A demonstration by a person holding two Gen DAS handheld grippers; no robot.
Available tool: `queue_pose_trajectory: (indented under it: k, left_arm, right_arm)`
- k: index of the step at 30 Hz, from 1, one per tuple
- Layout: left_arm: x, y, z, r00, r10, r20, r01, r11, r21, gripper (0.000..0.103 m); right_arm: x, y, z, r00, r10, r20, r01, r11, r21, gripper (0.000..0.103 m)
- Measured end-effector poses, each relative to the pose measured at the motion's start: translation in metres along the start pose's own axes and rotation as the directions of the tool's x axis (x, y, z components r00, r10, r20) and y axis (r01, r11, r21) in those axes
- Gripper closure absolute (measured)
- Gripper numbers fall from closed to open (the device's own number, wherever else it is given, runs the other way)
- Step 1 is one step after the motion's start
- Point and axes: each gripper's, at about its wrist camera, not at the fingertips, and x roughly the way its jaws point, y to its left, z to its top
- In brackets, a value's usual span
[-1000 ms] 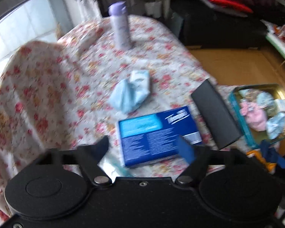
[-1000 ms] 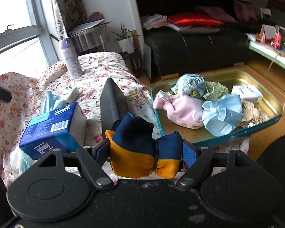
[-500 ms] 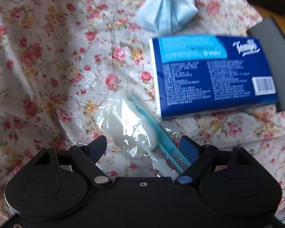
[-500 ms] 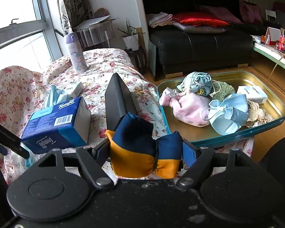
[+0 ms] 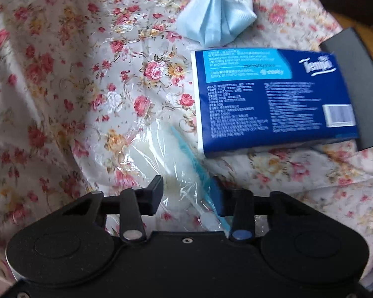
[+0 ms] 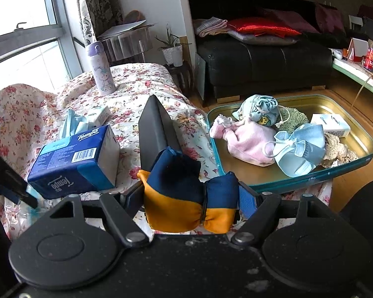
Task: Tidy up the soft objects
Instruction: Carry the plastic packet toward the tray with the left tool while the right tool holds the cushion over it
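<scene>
My left gripper [image 5: 187,196] is closed on a clear plastic bag of white soft stuff [image 5: 166,164] with a teal zip strip, lying on the floral cloth [image 5: 62,87]. My right gripper [image 6: 191,198] is shut on a navy and orange fabric pouch [image 6: 186,193], held above the table edge, left of the gold tin tray [image 6: 348,178]. The tray holds a pink soft item [image 6: 248,144], a light blue bow pouch [image 6: 298,151], a teal drawstring bag [image 6: 258,109] and a small white box [image 6: 333,124].
A blue Tempo tissue pack [image 5: 273,99] lies right of the bag, also in the right wrist view [image 6: 77,159]. A light blue cloth bundle [image 5: 216,22] lies behind it. A black flat case [image 6: 156,134] lies between pack and tray. A lilac bottle [image 6: 100,69] stands far back.
My left gripper dropped toward the table, came down over the clear plastic bag and its fingers closed in on it. My right gripper stayed nearly still with the pouch.
</scene>
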Motion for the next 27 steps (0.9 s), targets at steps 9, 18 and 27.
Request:
queue_pose_trajectory:
  k: [9,18,27]
  left_arm:
    - [-0.06,0.004,-0.019,0.984,0.037,0.175,-0.038,0.999,-0.001,0.064]
    - [-0.126,-0.013,-0.011,0.932,-0.04,0.36,0.018,0.998,0.065,0.075]
    - [-0.142,-0.049,0.001,0.909,-0.121,0.399,0.065,0.986,0.153,0.075]
  right_arm:
    - [-0.003,0.001,0.001,1.0,0.012,0.01,-0.013,1.0,0.0,0.026]
    - [-0.013,-0.012,0.014,0.998,-0.002,0.069,0.0,1.0,0.025,0.026]
    - [-0.01,-0.049,0.029,0.989,-0.102,0.107,0.092,0.992,0.089,0.026]
